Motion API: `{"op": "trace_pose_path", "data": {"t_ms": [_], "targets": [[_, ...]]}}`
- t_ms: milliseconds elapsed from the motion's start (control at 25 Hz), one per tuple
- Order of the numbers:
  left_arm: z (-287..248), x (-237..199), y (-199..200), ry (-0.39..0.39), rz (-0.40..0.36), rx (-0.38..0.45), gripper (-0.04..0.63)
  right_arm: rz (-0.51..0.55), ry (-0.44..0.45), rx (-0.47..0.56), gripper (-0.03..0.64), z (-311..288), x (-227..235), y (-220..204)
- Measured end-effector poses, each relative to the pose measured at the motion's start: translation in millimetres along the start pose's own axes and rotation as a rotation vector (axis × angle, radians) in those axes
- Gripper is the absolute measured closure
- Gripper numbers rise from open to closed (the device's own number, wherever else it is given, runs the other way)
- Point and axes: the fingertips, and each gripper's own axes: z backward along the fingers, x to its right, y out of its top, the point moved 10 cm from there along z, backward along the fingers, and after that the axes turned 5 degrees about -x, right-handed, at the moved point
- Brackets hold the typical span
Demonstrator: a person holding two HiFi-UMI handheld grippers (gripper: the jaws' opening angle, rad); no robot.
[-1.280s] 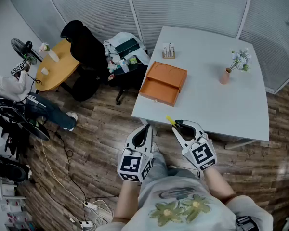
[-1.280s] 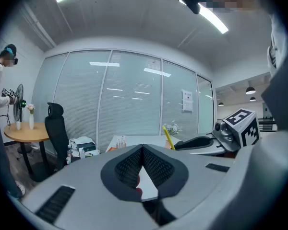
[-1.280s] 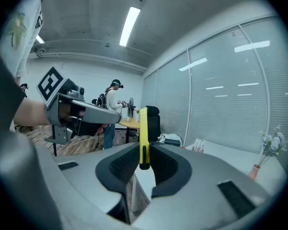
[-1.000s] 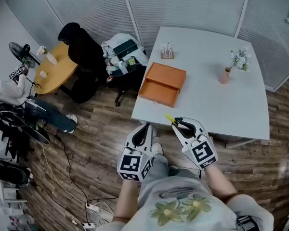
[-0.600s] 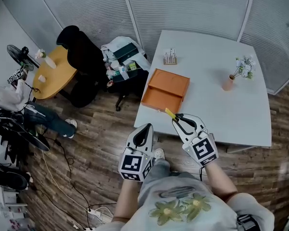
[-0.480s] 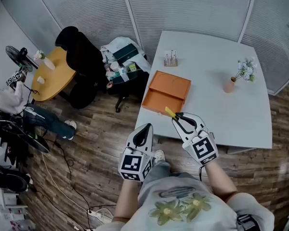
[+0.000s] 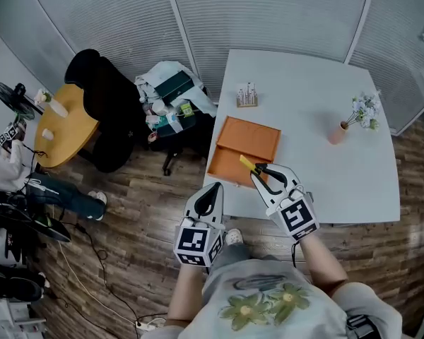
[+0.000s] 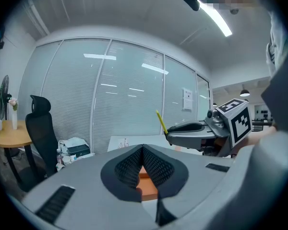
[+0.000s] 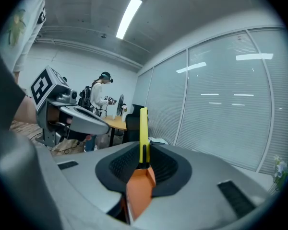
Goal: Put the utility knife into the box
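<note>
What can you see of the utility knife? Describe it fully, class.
The utility knife is slim, yellow and plastic-looking, with a dark strip along its lower part. The right tongs pinch its lower end, so the rest sticks out past their tips. From the head view its yellow end points forward and left above the near part of the orange box.

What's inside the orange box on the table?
Looking down, the orange box shows only plain orange inside, with nothing that I can see lying in it. The right gripper holds the yellow utility knife over its near edge, hiding that bit.
</note>
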Motion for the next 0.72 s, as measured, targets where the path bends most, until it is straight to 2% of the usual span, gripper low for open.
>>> {"op": "trace_pose_path", "data": {"t_ms": [280,720], "targets": [[-26.7,-36.1,1.9,-0.037,0.013,-0.012,0.595,-0.007,-0.02,-0.048,0.546,-36.7,9.6,-5.7],[-48.6,-77.9,-6.5,-0.103,0.009,-0.034,0.595,0.047,-0.069,-0.158,0.546,-72.7,7.7,-18.3]]}}
